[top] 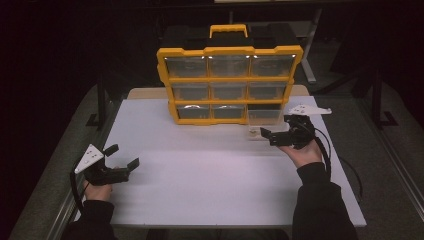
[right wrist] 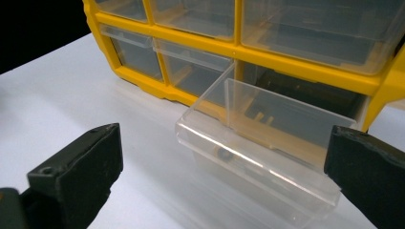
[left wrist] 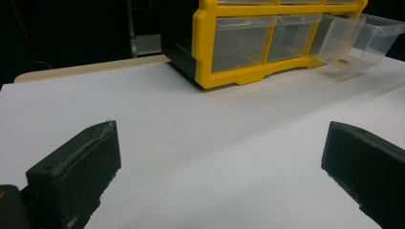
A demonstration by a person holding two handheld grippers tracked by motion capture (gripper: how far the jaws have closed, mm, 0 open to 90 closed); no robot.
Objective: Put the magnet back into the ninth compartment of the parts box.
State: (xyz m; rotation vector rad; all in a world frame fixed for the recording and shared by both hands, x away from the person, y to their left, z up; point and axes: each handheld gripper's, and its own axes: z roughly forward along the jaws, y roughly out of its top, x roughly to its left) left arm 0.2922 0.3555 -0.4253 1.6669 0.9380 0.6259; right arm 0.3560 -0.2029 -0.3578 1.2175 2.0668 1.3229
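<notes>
Left claw (top: 122,156): jaws wide apart, holding nothing, held low at the near left, hand (top: 98,191) beneath it. Right claw (top: 266,133): jaws wide apart, holding nothing, pointing left, supported by the right hand (top: 301,152), dark sleeve behind.

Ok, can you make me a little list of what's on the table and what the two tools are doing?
Table: white table
Box: yellow organizer with clear drawers, standing upright at the far side
Open drawer: bottom-right drawer pulled out, a small dark thing inside, too blurry to name
Other drawers: pushed in
Left tool: left tool open, holding nothing, low over the table's near-left part
Right tool: right tool open, just in front of the pulled-out drawer
</notes>
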